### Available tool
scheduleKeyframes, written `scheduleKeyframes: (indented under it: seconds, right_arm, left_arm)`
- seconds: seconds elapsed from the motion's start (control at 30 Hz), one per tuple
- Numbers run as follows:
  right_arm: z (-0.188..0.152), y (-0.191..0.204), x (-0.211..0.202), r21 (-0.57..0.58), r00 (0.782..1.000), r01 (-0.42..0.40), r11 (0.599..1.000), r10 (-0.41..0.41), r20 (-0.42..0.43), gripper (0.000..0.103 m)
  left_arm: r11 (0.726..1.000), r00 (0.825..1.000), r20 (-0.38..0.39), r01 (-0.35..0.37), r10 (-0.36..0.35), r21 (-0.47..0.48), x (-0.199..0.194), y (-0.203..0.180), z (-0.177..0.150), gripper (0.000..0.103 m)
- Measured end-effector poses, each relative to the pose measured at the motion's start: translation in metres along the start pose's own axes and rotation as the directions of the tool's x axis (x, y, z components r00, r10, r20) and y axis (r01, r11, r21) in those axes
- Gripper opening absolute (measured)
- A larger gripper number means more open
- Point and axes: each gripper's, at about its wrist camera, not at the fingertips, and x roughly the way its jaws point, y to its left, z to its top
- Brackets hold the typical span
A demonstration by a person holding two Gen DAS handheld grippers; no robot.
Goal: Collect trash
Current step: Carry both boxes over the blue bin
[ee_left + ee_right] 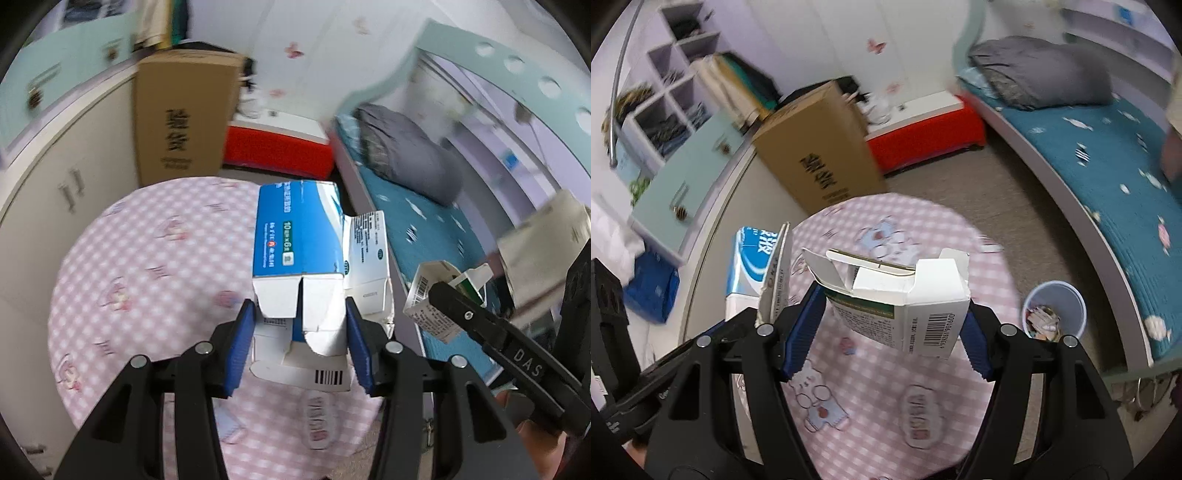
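Trash is in both claws, lifted off the pink checked surface [147, 258]. From the left wrist camera, the left claw [301, 343] is clamped on a blue medicine box [295, 236], its blue pads pressing the white flaps at the opened end, so the box juts forward beyond the fingertips. Off to that claw's right, the right claw [443, 299] shows as a black finger with a small white carton pinched at its tip, above the edge of the bed [424, 221].

From the right wrist camera, the right claw [892, 328] grips a white and green carton [905, 302] (flaps torn open, barcode facing the lens) squarely between its pads. Ahead and to its right, on the floor beside the surface, stands a pale trash bin [1054, 308] already holding scraps. To the left, the blue medicine box [753, 258] hangs alongside.

Judging by this, pickup is done and the carry is under way. Next, each claw needs to travel over the bin's mouth and release, one after the other, since the opening looks narrow.
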Motion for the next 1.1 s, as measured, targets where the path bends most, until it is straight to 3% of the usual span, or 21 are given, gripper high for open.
scheduleKeyframes:
  seconds: [0.2,0.53,0.7,0.87,0.97,1.0,1.03,1.07,1.1]
  right_arm:
    - [0.012,-0.077,-0.034,0.067,0.998,0.052,0.996,-0.055,0.038,0.067]
    - [0.044,-0.244,-0.059,0.138,0.993,0.113,0.984,-0.114,-0.002,0.067]
    - [0.054,-0.308,-0.065,0.168,0.991,0.136,0.976,-0.133,-0.024,0.067]
    - [0.059,-0.347,-0.073,0.193,0.990,0.141,0.971,-0.139,-0.025,0.067]
    - [0.062,-0.367,-0.077,0.214,0.990,0.144,0.966,-0.143,-0.018,0.067]
    - [0.062,-0.372,-0.077,0.218,0.989,0.145,0.965,-0.145,-0.017,0.067]
    - [0.063,-0.378,-0.077,0.223,0.989,0.150,0.963,-0.150,-0.018,0.067]
    - [0.064,-0.383,-0.077,0.229,0.989,0.149,0.962,-0.149,-0.019,0.067]
    - [0.064,-0.385,-0.076,0.232,0.989,0.150,0.961,-0.149,-0.022,0.067]
  left_arm:
    - [0.993,0.999,-0.038,0.035,-0.031,0.108,0.032,-0.087,-0.001,0.047]
    - [0.985,0.987,-0.157,0.046,-0.019,0.166,0.126,-0.235,-0.013,0.047]
    - [0.982,0.976,-0.217,0.060,-0.020,0.179,0.167,-0.288,-0.023,0.047]
    - [0.980,0.965,-0.261,0.066,-0.014,0.190,0.199,-0.324,-0.021,0.048]
    - [0.979,0.963,-0.268,0.080,-0.028,0.188,0.213,-0.342,-0.015,0.051]
    - [0.980,0.963,-0.266,0.088,-0.038,0.178,0.218,-0.345,-0.013,0.058]
    - [0.982,0.963,-0.266,0.081,-0.033,0.172,0.222,-0.347,-0.010,0.080]
    - [0.983,0.962,-0.271,0.076,-0.029,0.166,0.226,-0.348,-0.010,0.087]
    - [0.983,0.961,-0.274,0.068,-0.020,0.168,0.231,-0.348,-0.010,0.088]
